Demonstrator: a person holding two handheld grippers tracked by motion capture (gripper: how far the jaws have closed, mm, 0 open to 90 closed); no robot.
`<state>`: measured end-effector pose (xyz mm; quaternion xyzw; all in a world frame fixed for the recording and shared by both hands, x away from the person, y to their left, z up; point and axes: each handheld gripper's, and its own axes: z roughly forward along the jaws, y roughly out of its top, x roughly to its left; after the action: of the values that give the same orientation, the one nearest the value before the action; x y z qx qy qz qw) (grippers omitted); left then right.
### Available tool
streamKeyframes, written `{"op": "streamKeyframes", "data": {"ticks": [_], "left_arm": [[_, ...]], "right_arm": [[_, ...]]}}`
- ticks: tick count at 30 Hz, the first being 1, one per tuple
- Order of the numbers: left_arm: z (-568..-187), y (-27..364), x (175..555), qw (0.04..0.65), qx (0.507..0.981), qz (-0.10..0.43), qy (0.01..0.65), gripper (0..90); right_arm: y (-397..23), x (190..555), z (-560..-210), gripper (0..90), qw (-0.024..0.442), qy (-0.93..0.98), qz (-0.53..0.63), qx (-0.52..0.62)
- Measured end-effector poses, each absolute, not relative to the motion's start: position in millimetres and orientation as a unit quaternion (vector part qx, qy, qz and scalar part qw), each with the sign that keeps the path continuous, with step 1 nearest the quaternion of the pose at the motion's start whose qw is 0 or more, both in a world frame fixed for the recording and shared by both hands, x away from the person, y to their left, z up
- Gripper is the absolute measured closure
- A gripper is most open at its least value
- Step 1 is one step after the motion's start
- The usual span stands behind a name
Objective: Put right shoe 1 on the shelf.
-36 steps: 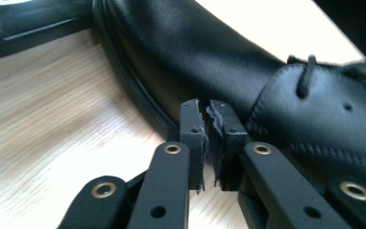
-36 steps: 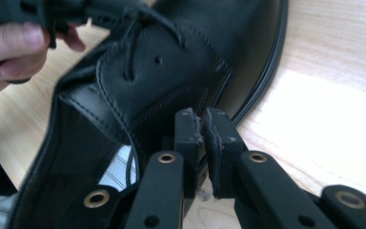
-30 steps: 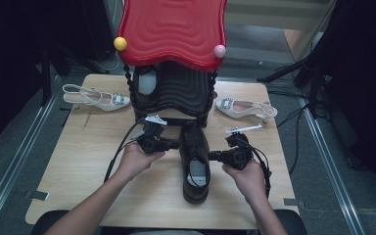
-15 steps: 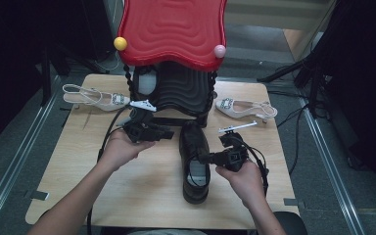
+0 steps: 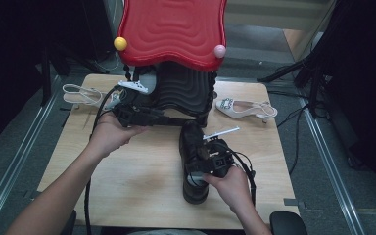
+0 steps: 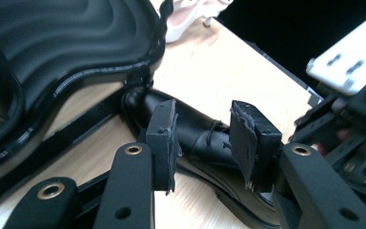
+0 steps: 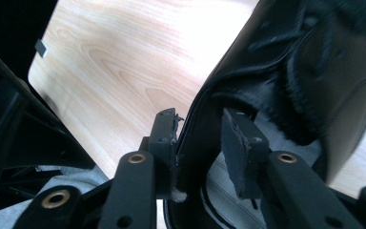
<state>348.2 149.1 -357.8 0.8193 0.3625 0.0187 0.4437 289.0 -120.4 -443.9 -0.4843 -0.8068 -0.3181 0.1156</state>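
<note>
On the wooden table [image 5: 127, 196], both grippers' jaws stand apart around the black shoe [image 5: 193, 147], red-topped stand [image 5: 176, 29] behind.

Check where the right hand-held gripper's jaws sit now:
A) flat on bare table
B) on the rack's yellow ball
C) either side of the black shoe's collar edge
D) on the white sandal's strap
C: in the right gripper view, the right hand-held gripper has one jaw outside and one inside the rim of the black shoe, with a gap at the inner pad.
</note>
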Motion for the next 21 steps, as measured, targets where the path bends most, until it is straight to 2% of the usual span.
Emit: {"op": "streamKeyframes", "data": {"ticks": [6, 16, 21], "left_arm": [[-338, 153, 351, 0.456, 0.817, 0.03, 0.352, 63.8], [-303, 152, 368, 0.468, 0.819, 0.06, 0.326, 82.1], [-284, 157, 377, 0.471, 0.815, 0.069, 0.331, 86.4]], "right_arm": [[-109, 288, -457, 64.2, 0.125, -0.816, -0.298, -0.48], [-101, 295, -466, 62.4, 0.127, -0.815, -0.29, -0.485], [-97, 300, -469, 61.2, 0.13, -0.817, -0.287, -0.483]]}}
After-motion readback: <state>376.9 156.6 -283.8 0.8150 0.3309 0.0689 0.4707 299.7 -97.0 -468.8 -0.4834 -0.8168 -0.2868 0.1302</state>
